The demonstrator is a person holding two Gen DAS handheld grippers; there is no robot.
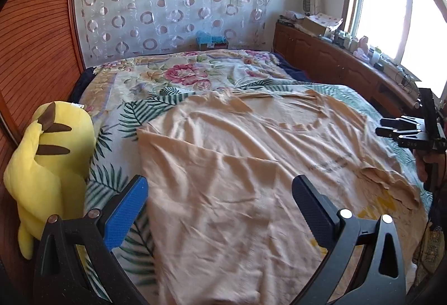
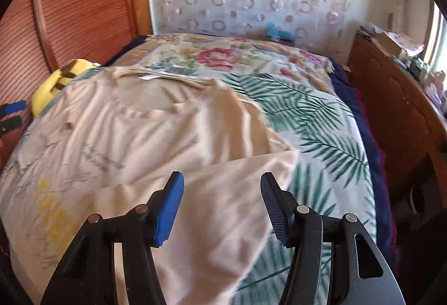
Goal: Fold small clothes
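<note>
Both the left gripper (image 1: 219, 207) and the right gripper (image 2: 222, 207) are spread and empty above the beige T-shirt (image 1: 251, 165), lying partly folded on the bed (image 1: 117, 120); it looks light, soft and limp, best pinched at a hem or folded edge.

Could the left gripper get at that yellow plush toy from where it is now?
Probably yes: the left gripper is open and empty, and the yellow plush toy sits just beside it, with nothing between them.

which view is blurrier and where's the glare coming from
Right wrist view: the t-shirt and leaf-print bedspread are smeared by motion blur. Left wrist view: sharper, but the window is blown out white; fisheye bends the cabinet.
</note>
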